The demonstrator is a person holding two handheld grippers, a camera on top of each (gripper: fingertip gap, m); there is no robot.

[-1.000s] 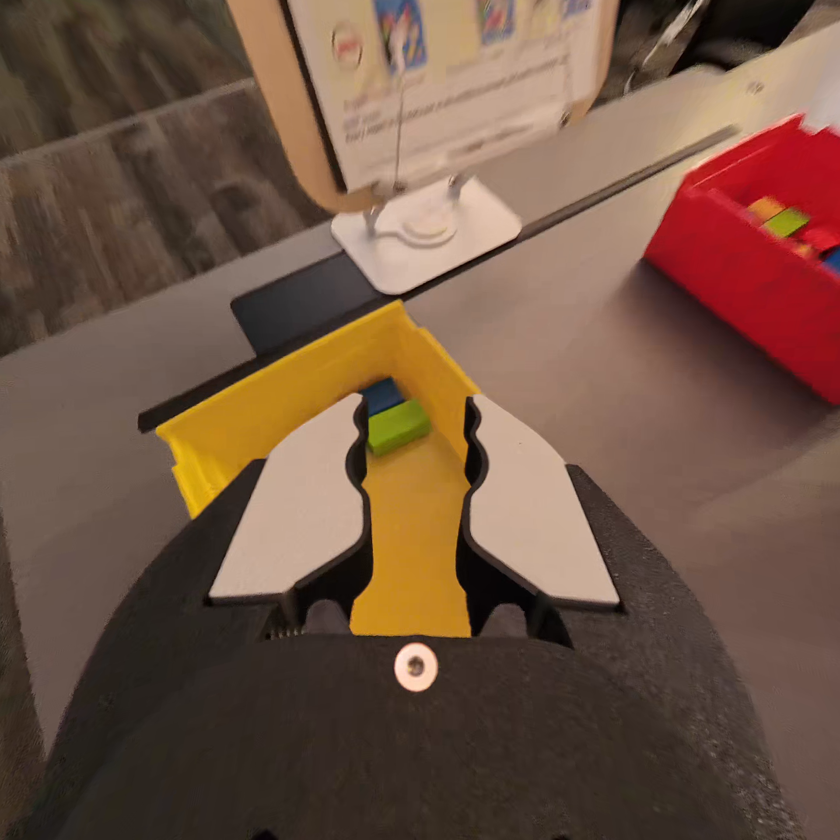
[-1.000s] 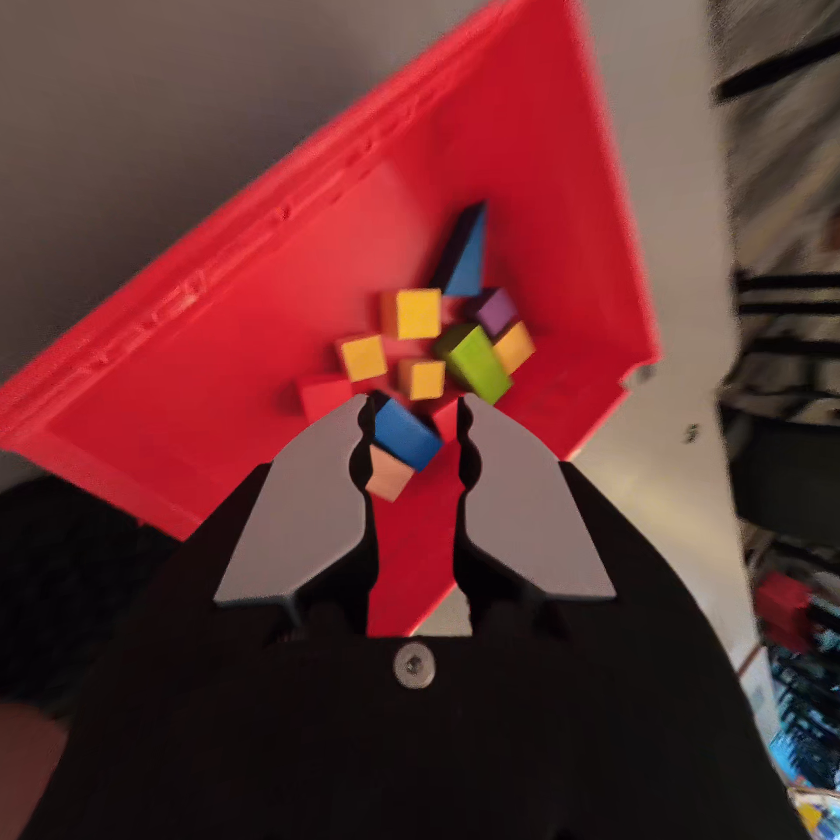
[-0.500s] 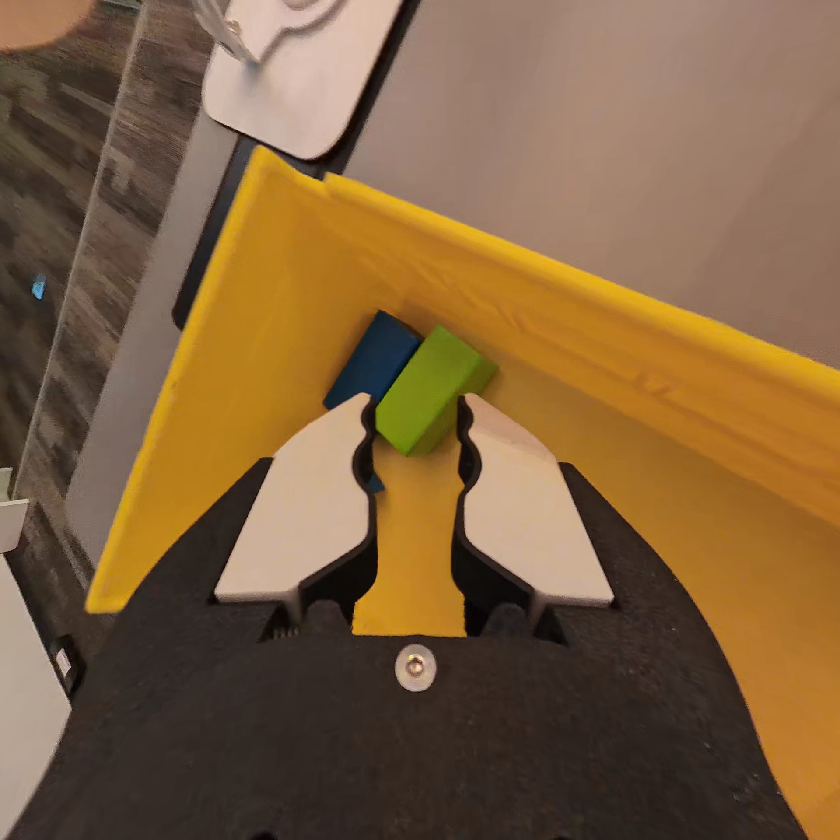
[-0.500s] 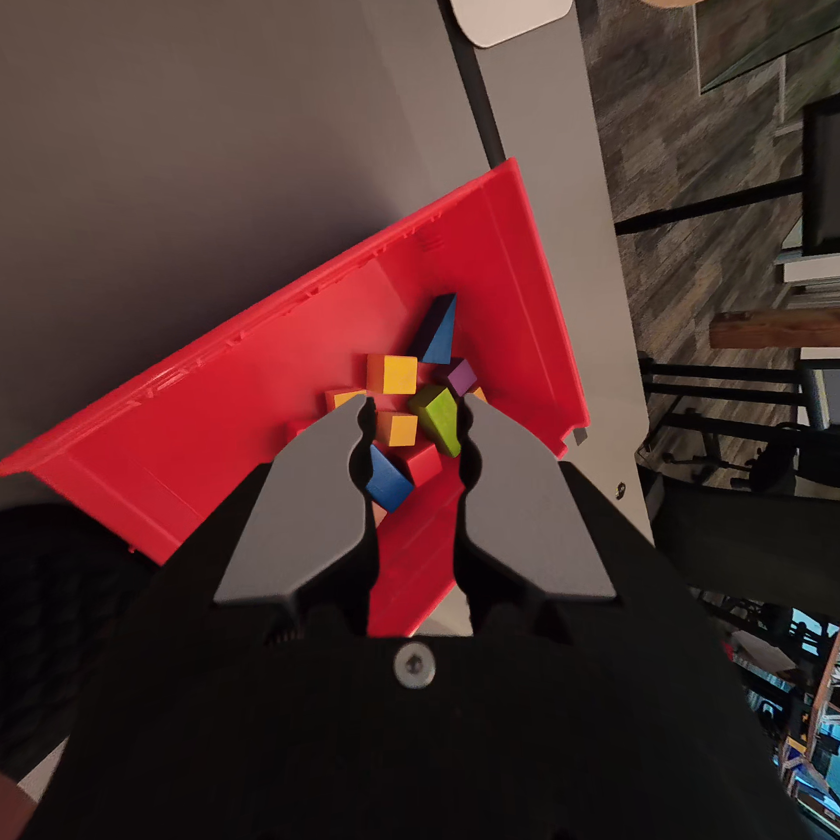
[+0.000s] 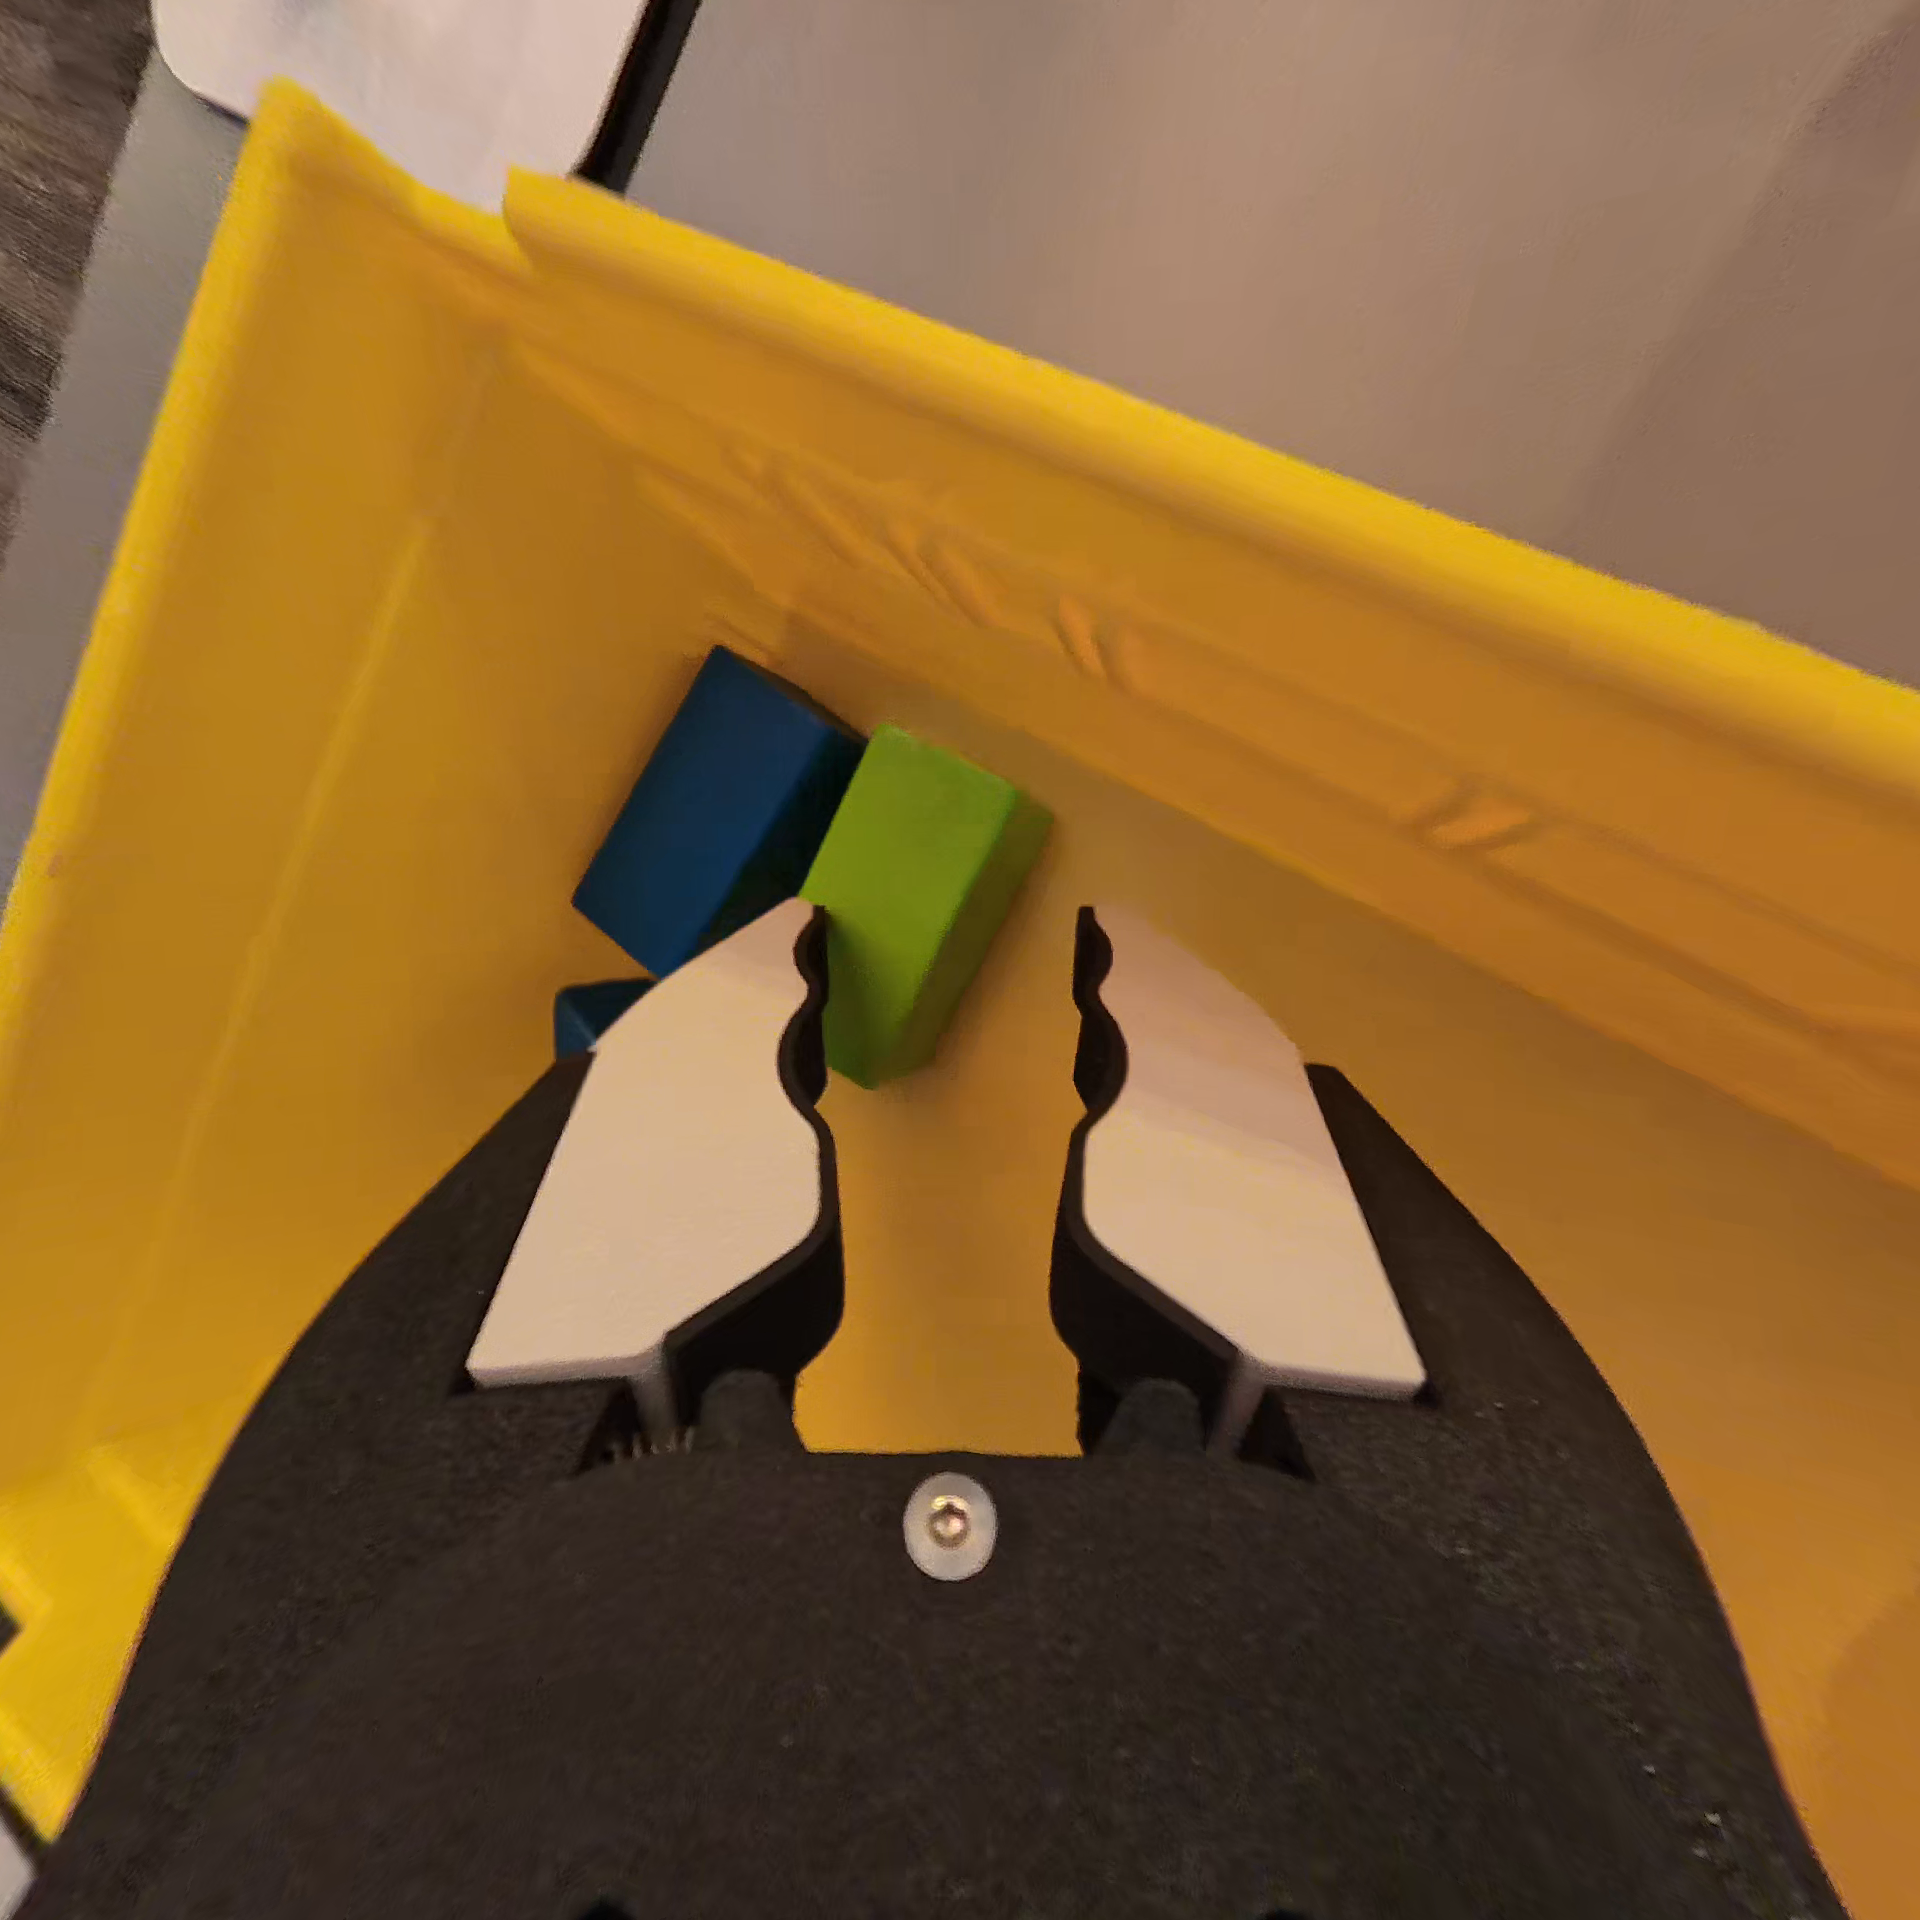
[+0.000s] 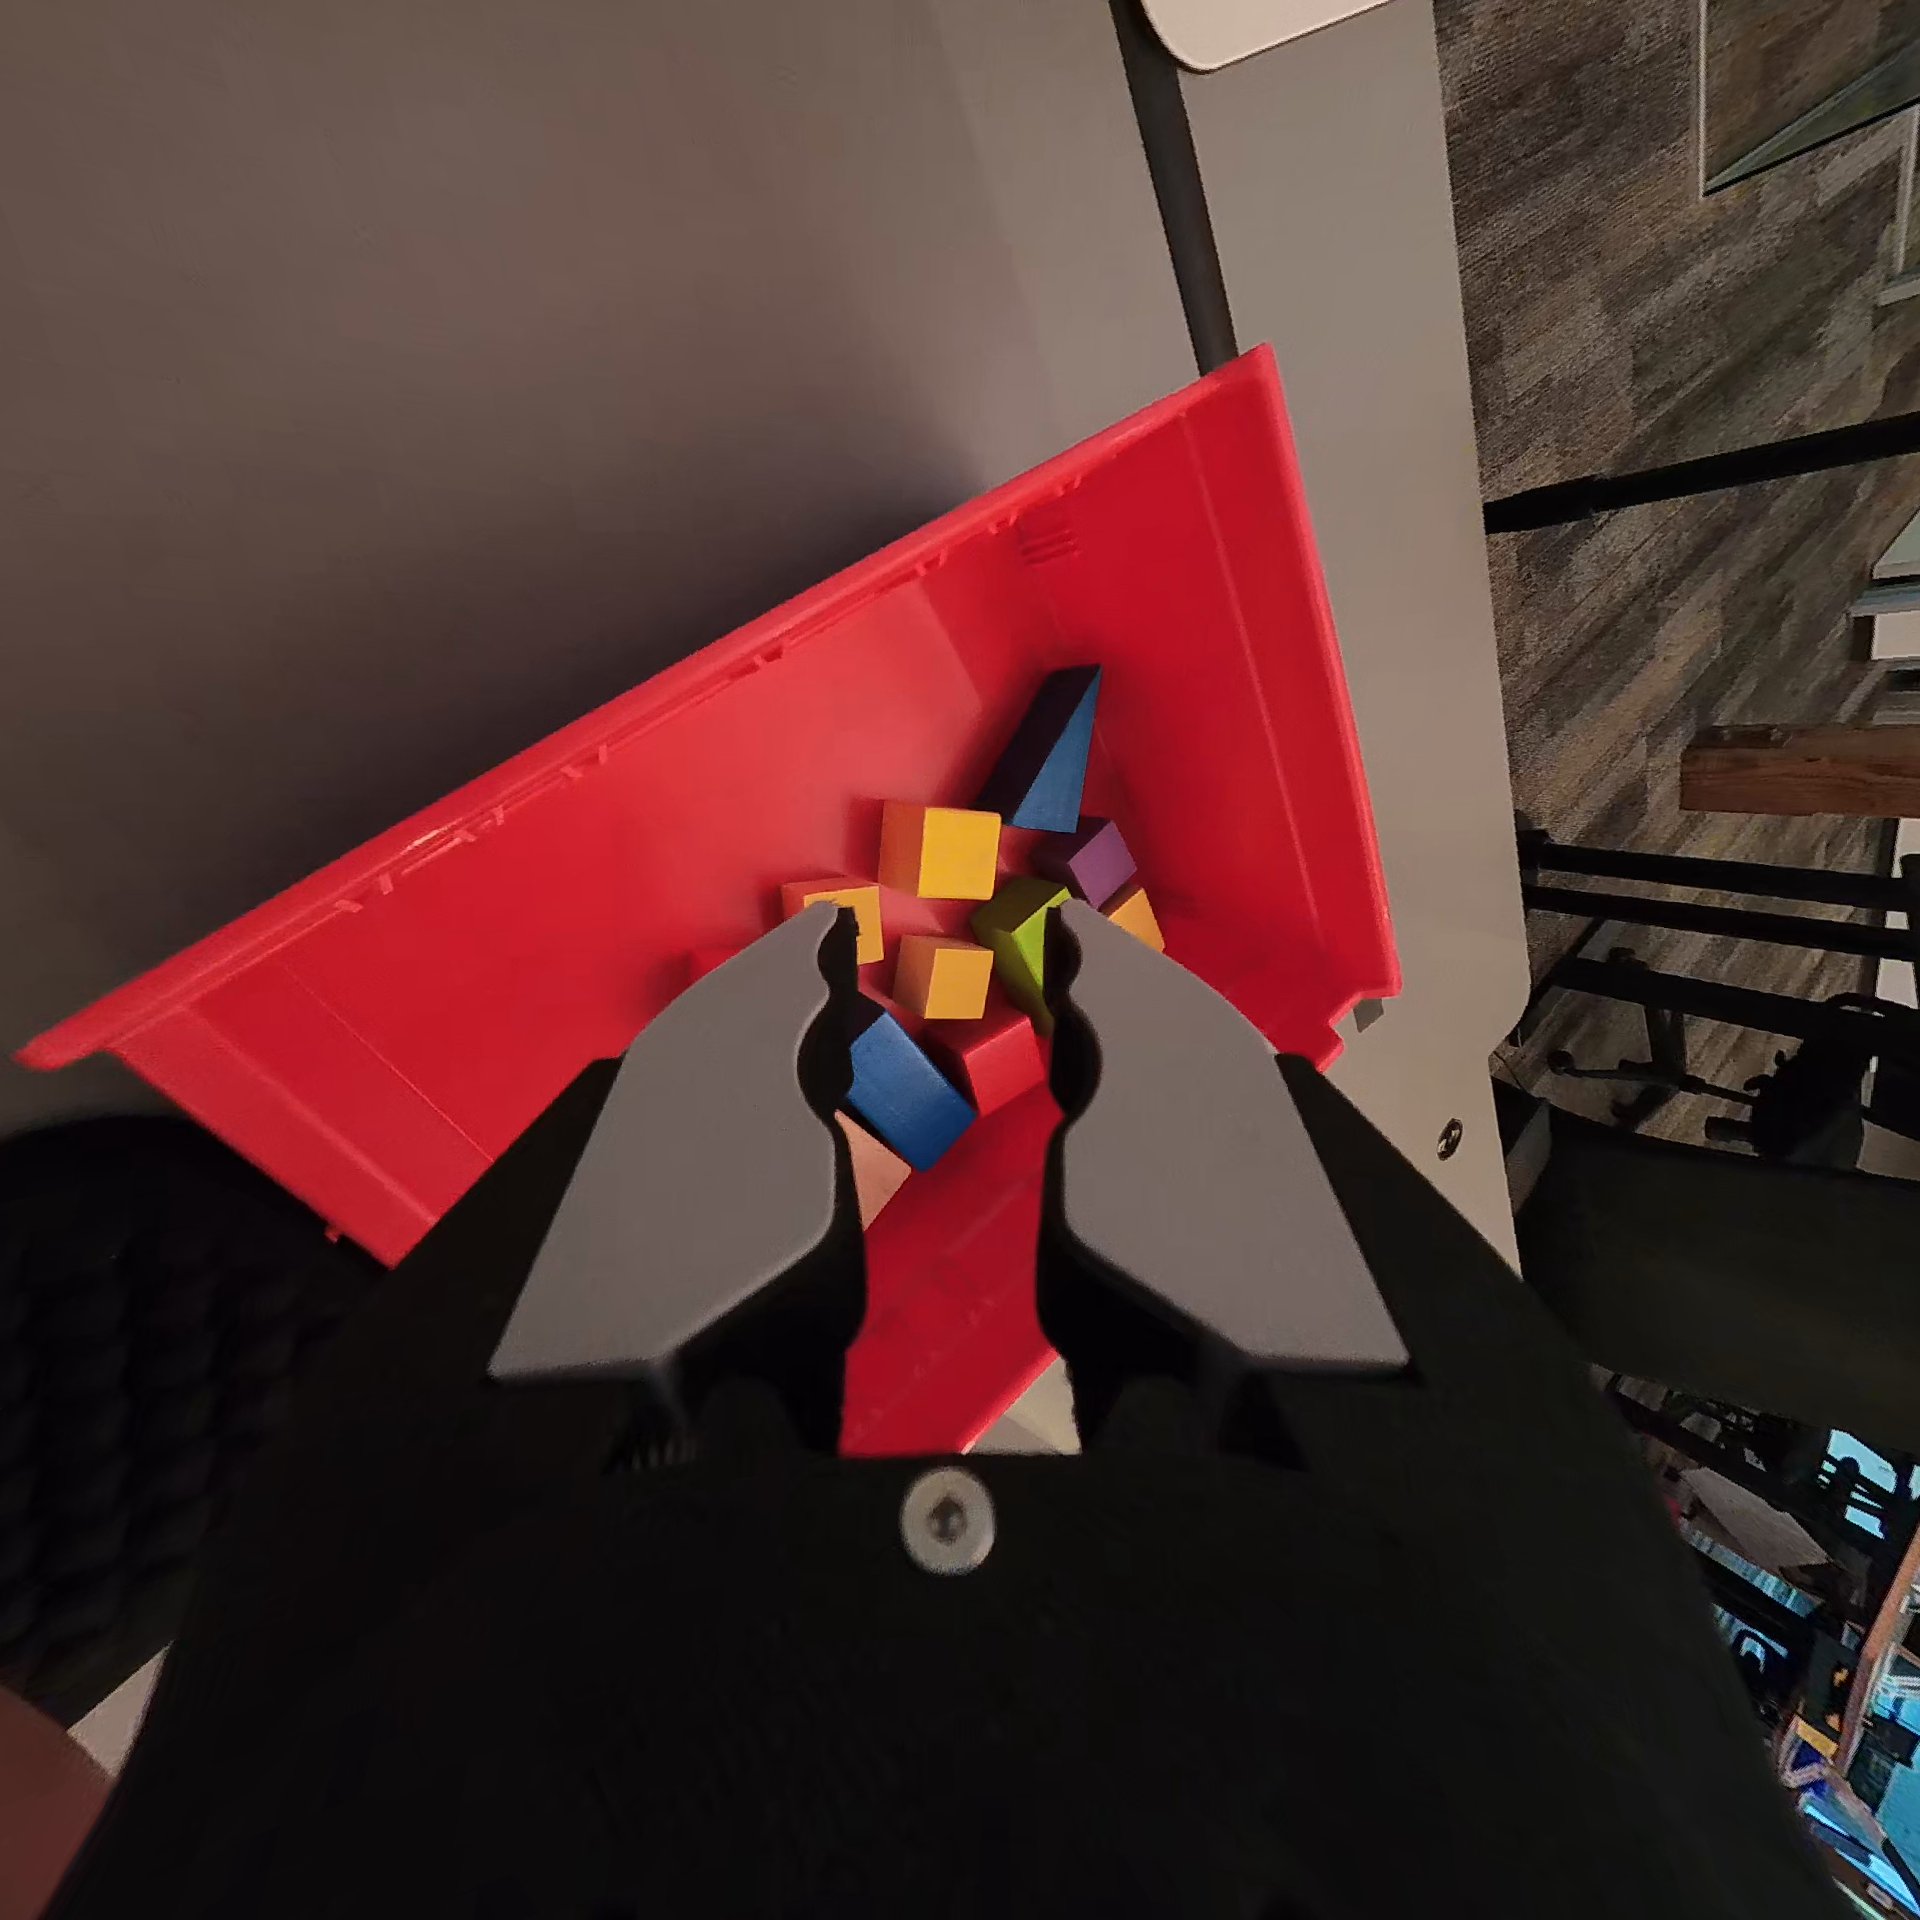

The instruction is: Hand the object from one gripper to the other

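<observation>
Nearest in the left wrist view, the left gripper [image 5: 945, 914], black-bodied with two pale grey finger plates, stands with its jaws parted wide and nothing between them but bare yellow floor. It reaches into the yellow plastic bin [image 5: 1247, 540]. Just past the fingertips lie two blocks side by side and touching: one green rectangular wooden block [image 5: 914, 894], its near end entering the gap and close against the left finger plate, and one dark blue rectangular block [image 5: 717, 810] to its left, both lying near the bin's far wall. A small dark blue piece [image 5: 597, 1013] shows beside the left finger plate; whether it is a third block cannot be told. Beyond the bin is the grey table [image 5: 1351, 208].

In the right wrist view, the right gripper [image 6: 945, 914], of the same make, is likewise spread wide and empty, hovering above the red plastic bin [image 6: 582, 935]. Between its fingers, nearest, one blue block [image 6: 904, 1091] lies on a pale pink piece, with one red block [image 6: 997, 1060] beside it. Farther on are three yellow-orange cubes [image 6: 940, 852], one lime green block [image 6: 1023, 935] by the right fingertip, one orange block partly hidden, one purple cube [image 6: 1091, 862], and farthest, one blue triangular wedge [image 6: 1055, 758]. Beyond the bin lies the patterned carpeted floor [image 6: 1662, 312].
</observation>
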